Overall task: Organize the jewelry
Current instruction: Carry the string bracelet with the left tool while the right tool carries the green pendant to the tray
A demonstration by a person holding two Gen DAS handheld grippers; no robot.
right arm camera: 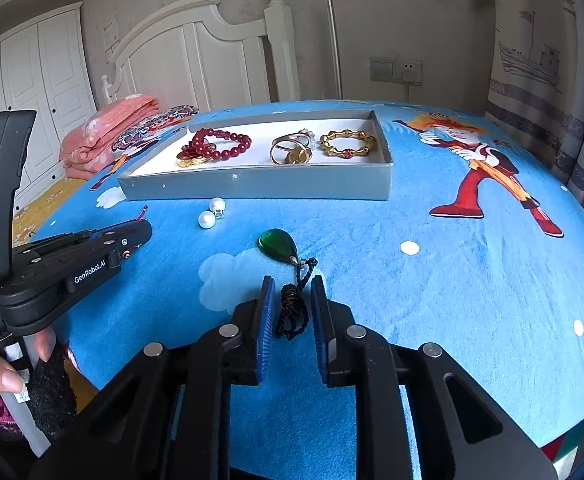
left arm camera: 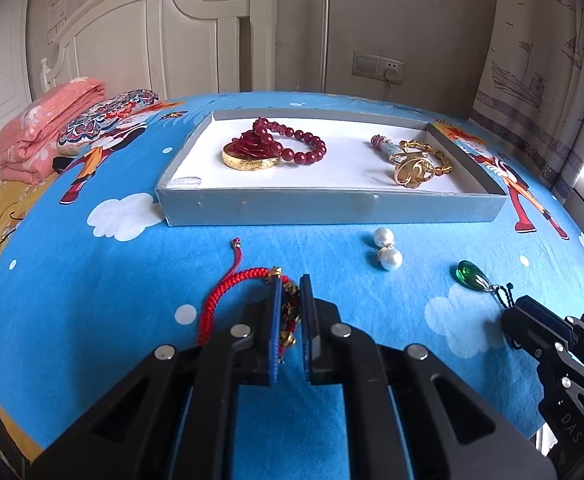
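Two black grippers with blue pads working low over blue cartoon-print bedding (right arm camera: pixel 431 240). Left gripper (left arm camera: pixel 290 312) closing narrowly around gold charms of braided red cord bracelet (left arm camera: pixel 228 292), pads looking pressed against charm cluster though full contact hard to confirm; loose red tail trailing toward ten o'clock. Right gripper (right arm camera: pixel 292 308) standing spread, straddling coiled black cord (right arm camera: pixel 292 312) of teardrop green glass pendant (right arm camera: pixel 279 245), nothing pinched yet. Likely handling light and limp: both cords soft, prone to dangling and snagging, so pinching at knotted bundle or charm cluster seeming safest; smooth glass drop probably slippery and chippable, best left hanging. Lying farther out at eleven o'clock from pendant, pair of white pearl earrings (right arm camera: pixel 211 213), round, liable to roll. Sitting beyond at twelve o'clock, shallow grey cardboard tray with white floor (right arm camera: pixel 252 184), already holding dark red bead bracelet (right arm camera: pixel 220 145), gold bangle (right arm camera: pixel 190 159), gold rings (right arm camera: pixel 290 151) and gold bamboo-link bracelet (right arm camera: pixel 347 145).
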